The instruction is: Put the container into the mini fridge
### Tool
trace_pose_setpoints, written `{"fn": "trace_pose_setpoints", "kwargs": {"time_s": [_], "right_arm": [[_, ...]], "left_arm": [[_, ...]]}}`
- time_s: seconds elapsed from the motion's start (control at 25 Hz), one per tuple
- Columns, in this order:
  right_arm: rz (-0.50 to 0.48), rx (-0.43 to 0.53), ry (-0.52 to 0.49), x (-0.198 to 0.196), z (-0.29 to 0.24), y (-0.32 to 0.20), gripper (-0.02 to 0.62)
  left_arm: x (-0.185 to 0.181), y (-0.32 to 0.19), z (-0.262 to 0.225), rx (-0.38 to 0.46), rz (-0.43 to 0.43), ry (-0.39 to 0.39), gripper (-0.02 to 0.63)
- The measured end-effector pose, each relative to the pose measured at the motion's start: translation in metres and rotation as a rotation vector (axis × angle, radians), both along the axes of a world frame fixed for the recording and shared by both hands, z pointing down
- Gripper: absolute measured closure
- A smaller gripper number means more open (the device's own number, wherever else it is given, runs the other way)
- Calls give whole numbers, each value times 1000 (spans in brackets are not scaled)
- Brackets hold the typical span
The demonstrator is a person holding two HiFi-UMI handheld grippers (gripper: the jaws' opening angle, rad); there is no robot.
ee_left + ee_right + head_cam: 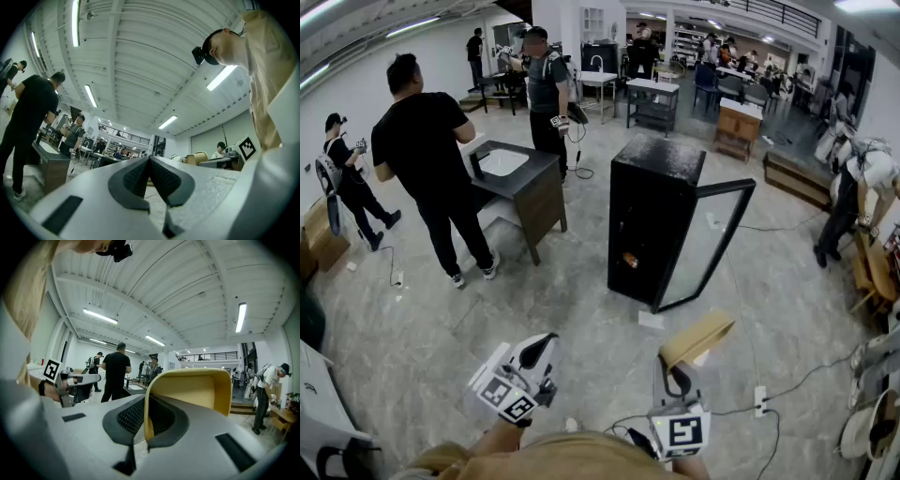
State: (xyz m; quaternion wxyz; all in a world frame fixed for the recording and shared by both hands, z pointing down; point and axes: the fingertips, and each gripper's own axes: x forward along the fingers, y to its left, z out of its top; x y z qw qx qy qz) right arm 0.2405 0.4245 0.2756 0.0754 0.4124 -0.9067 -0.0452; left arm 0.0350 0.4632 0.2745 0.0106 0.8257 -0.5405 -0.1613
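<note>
A black mini fridge (645, 217) stands on the floor ahead, its glass door (705, 242) swung open to the right. My right gripper (679, 377) is shut on the rim of a tan, open-topped container (697, 338), which it holds up above the floor well short of the fridge. In the right gripper view the yellow container (199, 392) fills the space between the pads, its wall pinched between them. My left gripper (540, 352) hangs at lower left, shut and holding nothing; its pads (149, 178) meet in the left gripper view.
A person in black (431, 159) stands by a dark sink cabinet (516, 178) left of the fridge. More people and tables are farther back. Cables and a power strip (760, 401) lie on the floor at lower right. A white scrap (651, 320) lies before the fridge.
</note>
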Motion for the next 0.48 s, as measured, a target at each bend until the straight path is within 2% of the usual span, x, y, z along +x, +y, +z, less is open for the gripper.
{"fn": "trace_pose_setpoints", "kwargs": {"time_s": [0.16,0.48], "right_arm": [[-8,-12,1,-2,3,-10,592],[-52,4,-10,-49,0,-4,592]], "left_arm": [[4,-8,-4,8,0,-7,604],[-20,-8,-2,19,18,-21,604]]}}
